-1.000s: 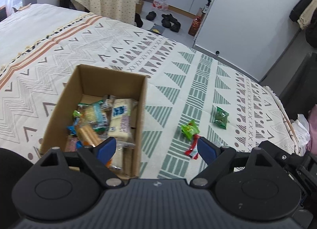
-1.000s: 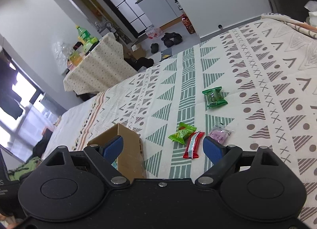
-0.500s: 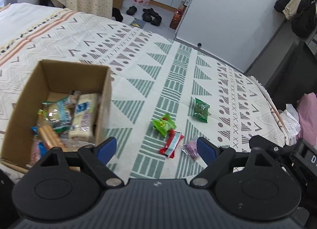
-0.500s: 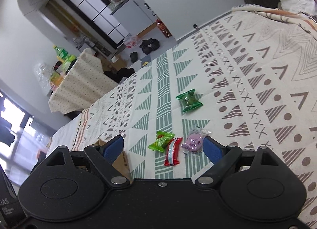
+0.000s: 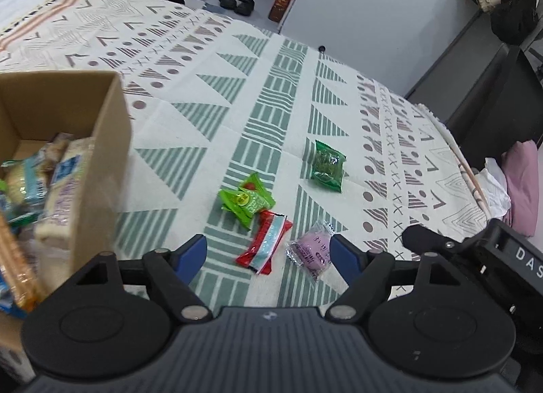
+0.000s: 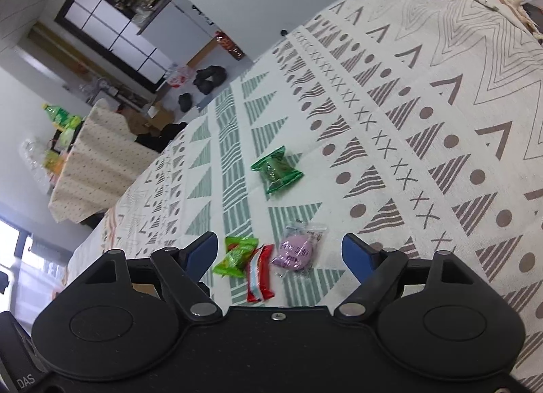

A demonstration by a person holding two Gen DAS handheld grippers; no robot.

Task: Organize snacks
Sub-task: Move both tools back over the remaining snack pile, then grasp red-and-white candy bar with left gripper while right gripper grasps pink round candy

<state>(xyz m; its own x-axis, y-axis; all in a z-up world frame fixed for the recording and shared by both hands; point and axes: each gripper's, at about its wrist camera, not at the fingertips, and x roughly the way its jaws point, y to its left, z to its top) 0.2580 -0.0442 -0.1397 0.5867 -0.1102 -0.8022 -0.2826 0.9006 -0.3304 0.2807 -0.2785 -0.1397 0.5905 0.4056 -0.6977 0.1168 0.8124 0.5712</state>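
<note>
1. The left claw hangs over the patterned bedspread, its blue pads spread apart with nothing pressed between them; the jaws have just been closing a little.
2. Low in the left wrist view, a red packet and a purple round snack lie between the pads.
3. A light green packet touches the red packet's upper end; a dark green packet lies apart, toward the upper right.
4. A cardboard box of wrapped snacks stands at the left edge.
5. The right claw is also open and empty, its jaws having just narrowed slightly, above the same three clustered packets.
</note>
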